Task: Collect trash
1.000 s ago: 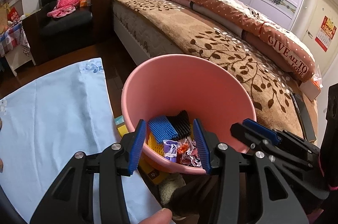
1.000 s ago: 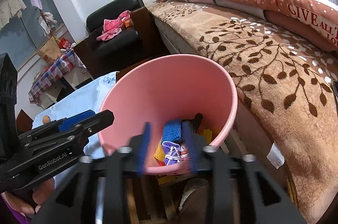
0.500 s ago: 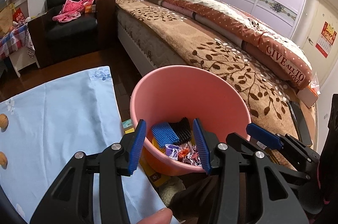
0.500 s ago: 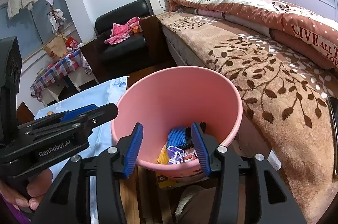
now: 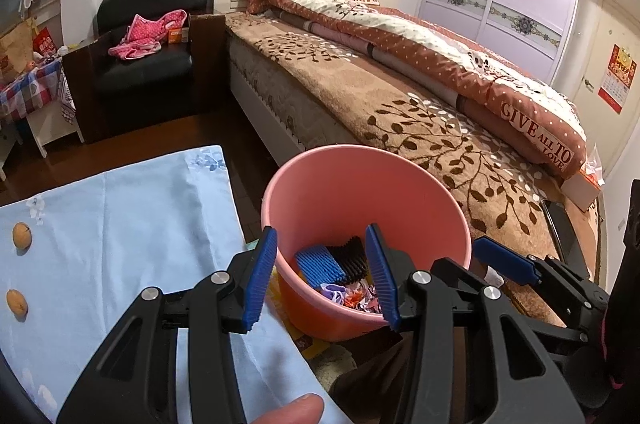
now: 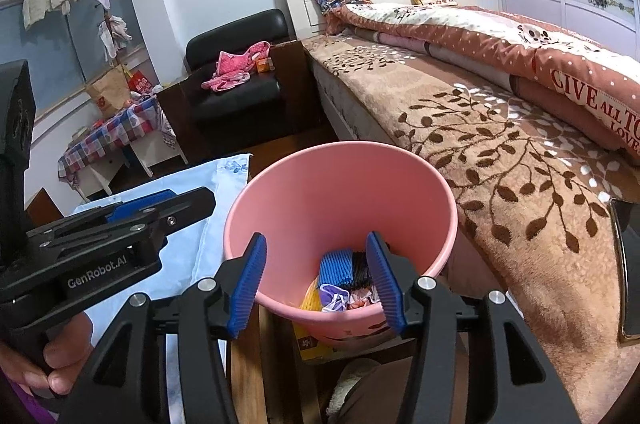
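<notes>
Since a second ago both grippers have drawn back above the pink bin (image 5: 362, 192); the right gripper (image 6: 316, 282), jaws just opening, and the left gripper (image 5: 322, 274) both gape, holding nothing. Trash (image 6: 340, 294) lies in the bin at lower centre. Bed (image 5: 400, 112) right, blue cloth (image 5: 120, 232) with two nuts (image 5: 21, 235) left.

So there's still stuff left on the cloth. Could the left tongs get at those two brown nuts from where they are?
Probably yes. The left tongs are open and empty, and the two nuts lie alone on the blue cloth, nothing between.
</notes>
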Tool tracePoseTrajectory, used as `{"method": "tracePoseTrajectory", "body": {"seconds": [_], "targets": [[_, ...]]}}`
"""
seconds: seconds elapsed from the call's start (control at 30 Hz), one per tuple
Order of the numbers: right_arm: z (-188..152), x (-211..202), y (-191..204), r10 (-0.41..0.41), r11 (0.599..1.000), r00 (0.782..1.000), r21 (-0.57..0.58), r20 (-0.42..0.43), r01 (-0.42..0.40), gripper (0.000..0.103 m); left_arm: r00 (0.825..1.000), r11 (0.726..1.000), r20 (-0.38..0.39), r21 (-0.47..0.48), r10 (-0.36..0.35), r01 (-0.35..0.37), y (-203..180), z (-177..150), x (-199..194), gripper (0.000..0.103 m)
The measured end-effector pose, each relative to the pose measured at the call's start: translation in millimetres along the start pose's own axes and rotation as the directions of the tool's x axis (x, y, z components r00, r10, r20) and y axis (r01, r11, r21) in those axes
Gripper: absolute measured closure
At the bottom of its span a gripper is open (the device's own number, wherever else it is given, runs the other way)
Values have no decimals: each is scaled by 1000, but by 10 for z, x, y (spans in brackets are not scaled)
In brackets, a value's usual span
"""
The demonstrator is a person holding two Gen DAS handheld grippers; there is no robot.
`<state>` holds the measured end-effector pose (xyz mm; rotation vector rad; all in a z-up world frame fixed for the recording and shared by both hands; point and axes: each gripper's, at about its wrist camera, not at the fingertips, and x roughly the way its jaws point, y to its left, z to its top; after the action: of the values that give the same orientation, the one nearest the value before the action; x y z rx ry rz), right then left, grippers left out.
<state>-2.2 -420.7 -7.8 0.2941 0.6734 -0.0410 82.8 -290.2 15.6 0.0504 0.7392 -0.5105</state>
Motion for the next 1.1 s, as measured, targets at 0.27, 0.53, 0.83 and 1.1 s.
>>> {"method": "tracePoseTrajectory", "body": {"seconds": [0.27,0.53,0.83,1.1], "targets": [[-2,-108,71,-12,1000,999,-18,32,13,46,1000,1000,20,-13,10,-9,60,-17,-95,57],[-42,-196,245,-64,995,995,-69,78,70,37,999,999,36,-21,27,-27,116,-73,-186,57],[-148,-233,262,-99,995,992,-3,75,99,32,998,998,46,-48,37,-34,205,-144,-262,57],[-176,-305,304,-128,992,988,11,92,127,32,997,997,65,-63,39,-35,256,-214,-357,57]]}}
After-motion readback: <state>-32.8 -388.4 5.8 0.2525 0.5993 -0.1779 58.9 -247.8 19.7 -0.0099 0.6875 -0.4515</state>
